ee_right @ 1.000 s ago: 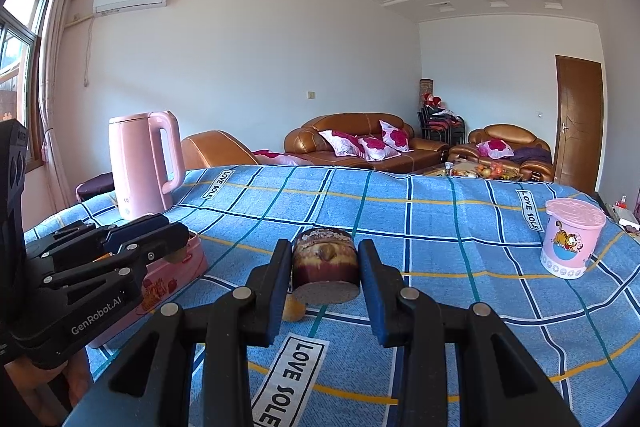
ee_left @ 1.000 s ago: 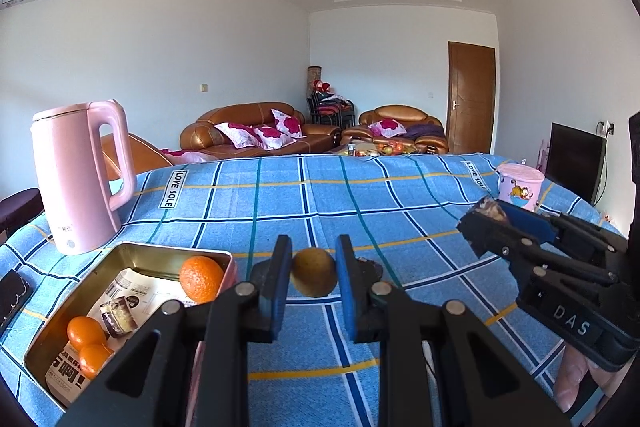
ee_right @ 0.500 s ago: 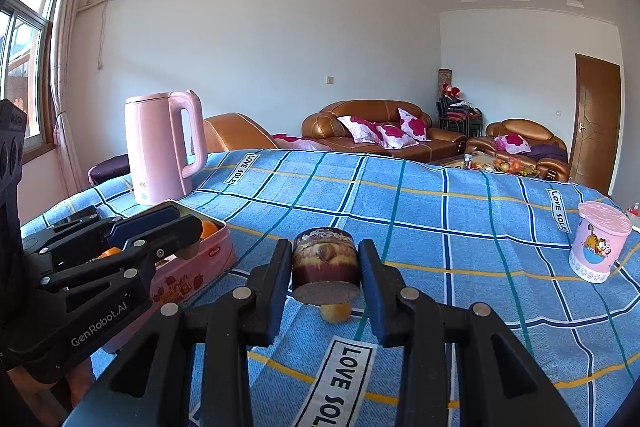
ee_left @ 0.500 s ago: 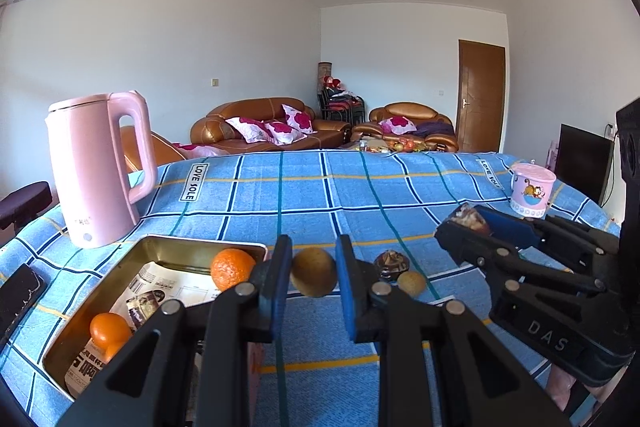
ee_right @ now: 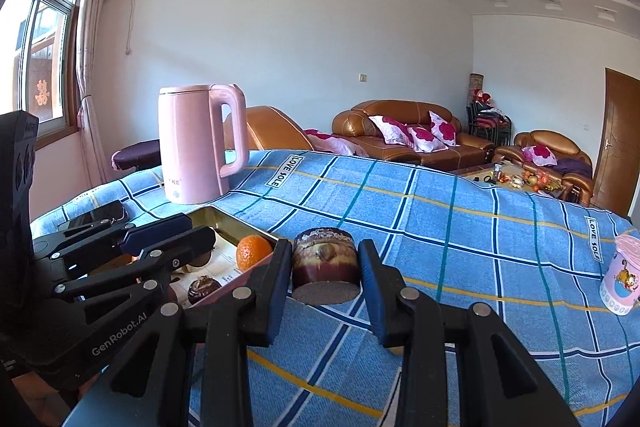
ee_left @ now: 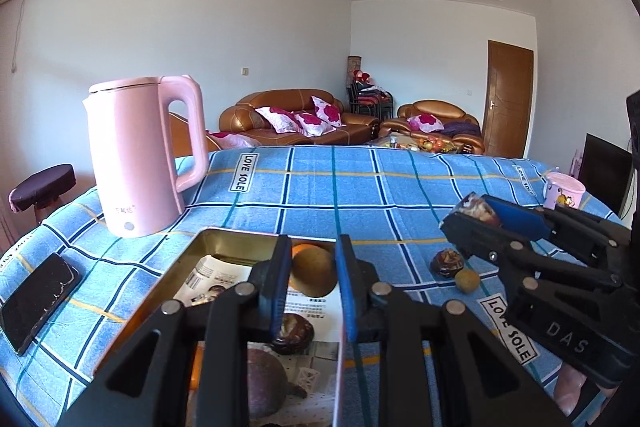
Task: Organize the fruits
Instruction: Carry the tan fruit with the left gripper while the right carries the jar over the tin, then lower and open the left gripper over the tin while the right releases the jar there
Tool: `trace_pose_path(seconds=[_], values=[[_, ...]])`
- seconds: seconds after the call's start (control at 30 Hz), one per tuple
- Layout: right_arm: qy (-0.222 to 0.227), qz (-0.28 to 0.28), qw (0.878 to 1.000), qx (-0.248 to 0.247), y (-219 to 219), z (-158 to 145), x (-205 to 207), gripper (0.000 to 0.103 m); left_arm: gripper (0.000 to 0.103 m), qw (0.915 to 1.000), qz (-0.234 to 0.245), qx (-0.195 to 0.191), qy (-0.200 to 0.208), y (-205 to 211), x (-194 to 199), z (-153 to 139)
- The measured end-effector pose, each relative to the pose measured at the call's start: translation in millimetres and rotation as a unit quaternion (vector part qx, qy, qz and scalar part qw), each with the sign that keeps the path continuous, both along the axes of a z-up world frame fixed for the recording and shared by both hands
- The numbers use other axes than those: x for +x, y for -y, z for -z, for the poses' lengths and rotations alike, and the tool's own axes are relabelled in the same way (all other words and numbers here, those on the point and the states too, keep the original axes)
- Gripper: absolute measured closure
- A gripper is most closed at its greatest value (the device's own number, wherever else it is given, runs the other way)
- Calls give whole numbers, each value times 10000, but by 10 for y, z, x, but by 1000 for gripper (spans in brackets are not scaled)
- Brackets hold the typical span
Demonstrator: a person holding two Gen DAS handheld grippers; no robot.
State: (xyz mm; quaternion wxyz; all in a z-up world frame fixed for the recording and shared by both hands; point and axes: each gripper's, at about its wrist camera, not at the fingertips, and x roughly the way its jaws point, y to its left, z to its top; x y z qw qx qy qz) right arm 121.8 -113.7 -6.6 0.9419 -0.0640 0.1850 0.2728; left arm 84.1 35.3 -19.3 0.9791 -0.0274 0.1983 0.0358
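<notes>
A pink electric kettle [ee_left: 138, 163] stands on the blue checked tablecloth [ee_left: 360, 195]; a black phone [ee_left: 36, 297] lies nearer than the kettle; a pink cartoon cup [ee_right: 622, 275] sits well right of it.

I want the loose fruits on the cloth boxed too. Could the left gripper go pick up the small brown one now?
Probably not yet: the left gripper is shut on a brown fruit above the tin. Nothing blocks the small brown fruit on the cloth.

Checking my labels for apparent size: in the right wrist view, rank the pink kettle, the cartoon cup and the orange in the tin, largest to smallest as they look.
1. pink kettle
2. cartoon cup
3. orange

All three stand at differing distances, so this ranks looks only.
</notes>
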Motion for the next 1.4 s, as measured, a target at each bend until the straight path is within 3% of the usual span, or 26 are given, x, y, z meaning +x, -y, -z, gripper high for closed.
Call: trace_pose_path(seconds=[0.53, 1.4], values=[[-101, -505, 9986, -71, -510, 18, -4, 67, 79, 9977, -501, -329, -302, -621, 25, 88], [-511, -652, 9959, -365, -922, 286, 223, 67, 79, 9958, -505, -152, -753, -663, 188, 239]])
